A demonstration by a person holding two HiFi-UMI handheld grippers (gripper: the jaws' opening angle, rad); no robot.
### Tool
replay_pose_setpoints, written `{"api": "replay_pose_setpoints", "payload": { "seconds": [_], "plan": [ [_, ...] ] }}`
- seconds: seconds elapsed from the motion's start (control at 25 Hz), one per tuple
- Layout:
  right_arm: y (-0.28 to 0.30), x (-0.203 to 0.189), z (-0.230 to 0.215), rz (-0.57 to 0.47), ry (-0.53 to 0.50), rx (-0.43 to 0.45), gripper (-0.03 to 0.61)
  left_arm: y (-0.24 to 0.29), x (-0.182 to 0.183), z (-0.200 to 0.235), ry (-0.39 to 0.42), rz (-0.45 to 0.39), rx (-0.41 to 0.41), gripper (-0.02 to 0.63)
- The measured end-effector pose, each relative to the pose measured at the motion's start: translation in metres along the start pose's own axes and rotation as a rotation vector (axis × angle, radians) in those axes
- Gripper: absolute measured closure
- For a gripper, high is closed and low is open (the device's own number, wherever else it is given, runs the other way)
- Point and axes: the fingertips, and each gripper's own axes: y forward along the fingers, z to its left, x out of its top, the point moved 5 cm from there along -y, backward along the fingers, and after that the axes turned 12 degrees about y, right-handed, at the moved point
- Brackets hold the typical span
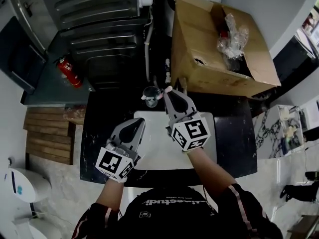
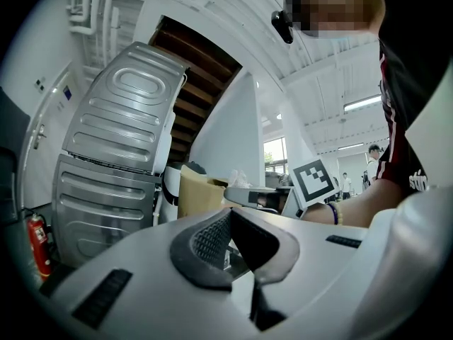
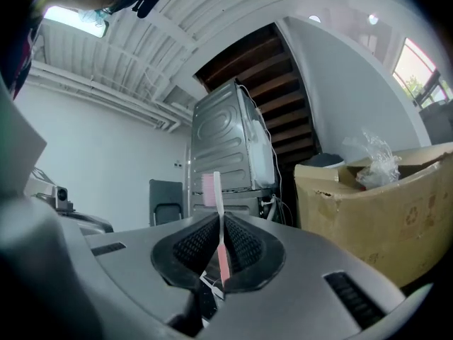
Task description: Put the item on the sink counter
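While the left gripper's [image 2: 230, 214] fingers sit together on nothing, the right gripper's [image 3: 219, 222] fingers clamp a pink toothbrush [image 3: 214, 190]. It stands upright, brush head on top, over the dark worktop [image 1: 234, 133] beside a glass [image 1: 151, 94].

An open cardboard box [image 1: 219, 49] stands at the upper right with crumpled clear plastic wrapping [image 1: 233, 36] in it. Beside it on the left is a grey ribbed metal cabinet [image 1: 94, 14], with a white hose [image 1: 148, 49] running down between them. A red fire extinguisher [image 1: 69, 71] sits left of the cabinet, and brown wooden slats [image 1: 49, 136] lie on the floor below it.
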Motion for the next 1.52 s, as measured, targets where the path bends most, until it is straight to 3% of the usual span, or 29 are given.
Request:
{"api": "replay_pose_setpoints", "payload": {
  "seconds": [1.52],
  "plan": [
    [0.067, -0.111, -0.04, 0.193, 0.092, -0.084, 0.528, -0.018, -0.045, 0.019, -0.045, 0.106, 0.037, 0.598]
  ]
}}
